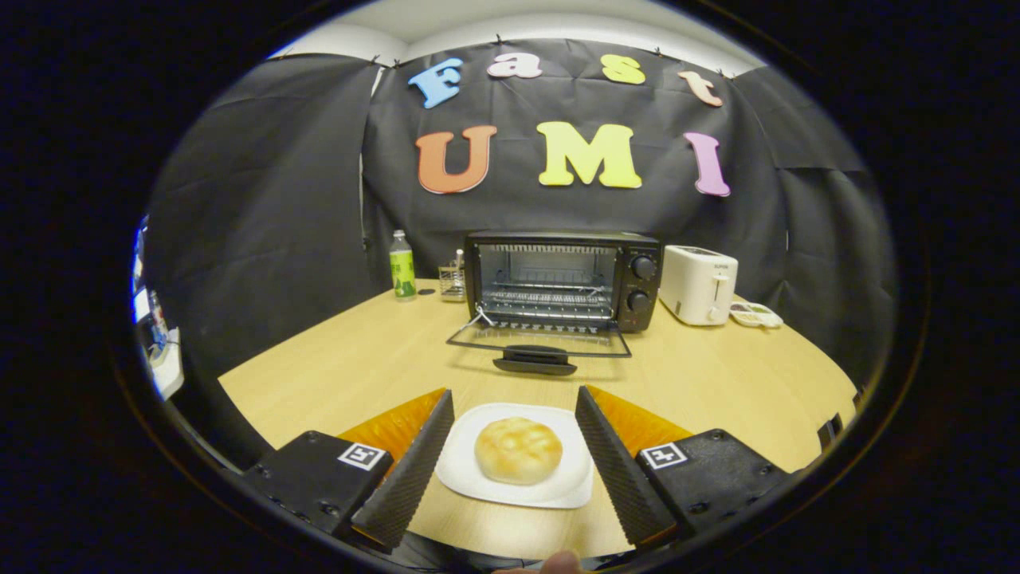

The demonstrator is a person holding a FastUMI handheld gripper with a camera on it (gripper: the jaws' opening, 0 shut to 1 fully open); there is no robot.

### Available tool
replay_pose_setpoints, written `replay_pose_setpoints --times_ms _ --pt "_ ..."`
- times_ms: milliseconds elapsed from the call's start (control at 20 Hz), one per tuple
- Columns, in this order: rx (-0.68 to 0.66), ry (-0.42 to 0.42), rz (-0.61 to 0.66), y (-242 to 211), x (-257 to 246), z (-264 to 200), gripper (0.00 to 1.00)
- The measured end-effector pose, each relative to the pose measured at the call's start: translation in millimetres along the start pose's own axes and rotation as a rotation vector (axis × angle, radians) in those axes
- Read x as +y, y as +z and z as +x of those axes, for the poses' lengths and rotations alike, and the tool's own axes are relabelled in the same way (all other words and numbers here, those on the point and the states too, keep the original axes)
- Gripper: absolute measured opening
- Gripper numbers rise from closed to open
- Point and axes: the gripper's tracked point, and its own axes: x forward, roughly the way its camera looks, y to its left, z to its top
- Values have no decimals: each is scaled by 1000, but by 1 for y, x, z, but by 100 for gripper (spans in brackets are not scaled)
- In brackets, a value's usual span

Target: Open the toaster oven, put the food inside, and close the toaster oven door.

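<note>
On pale wooden table (335, 375) under black-draped walls, tongs (514, 410) wide apart, empty, flanking bun (518, 450) on plate (478, 478).

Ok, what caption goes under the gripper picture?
Open gripper straddles a bun on its white plate, facing the toaster oven with its door down.
</note>
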Motion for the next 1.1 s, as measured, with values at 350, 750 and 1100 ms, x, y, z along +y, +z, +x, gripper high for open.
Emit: replay_pose_setpoints --times_ms 350,750,1100 --pt "119 2 19 -46 9 19 100" --pt "207 -9 54 -70 8 34 97" --pt "134 57 239 -31 11 34 64"
